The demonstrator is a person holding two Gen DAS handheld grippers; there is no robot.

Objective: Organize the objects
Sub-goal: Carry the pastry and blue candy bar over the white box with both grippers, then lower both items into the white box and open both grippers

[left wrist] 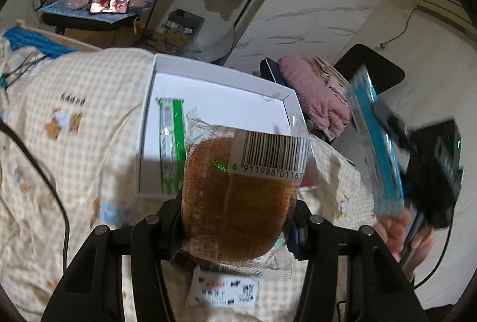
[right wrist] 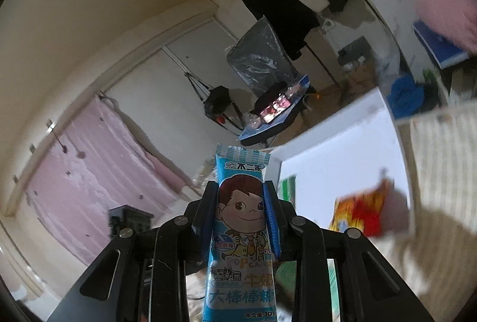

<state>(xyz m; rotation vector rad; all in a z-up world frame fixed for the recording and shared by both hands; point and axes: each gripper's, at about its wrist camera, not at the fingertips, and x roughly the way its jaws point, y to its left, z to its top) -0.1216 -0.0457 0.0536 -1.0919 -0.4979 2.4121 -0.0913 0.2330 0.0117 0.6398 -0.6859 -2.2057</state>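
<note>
My left gripper is shut on a clear-wrapped brown bread packet with a barcode label, held over the near edge of a white open box on the bed. A green and clear packet lies inside the box. My right gripper is shut on a blue lollipop packet with a cartoon face, held upright in the air. That blue packet and the right gripper also show, blurred, at the right in the left wrist view. The white box shows at the right in the right wrist view.
The box rests on a checked cream quilt. A small white sachet lies below my left gripper. A black cable crosses the quilt. A pink towel lies beyond the box. A red and yellow packet appears blurred in the right wrist view.
</note>
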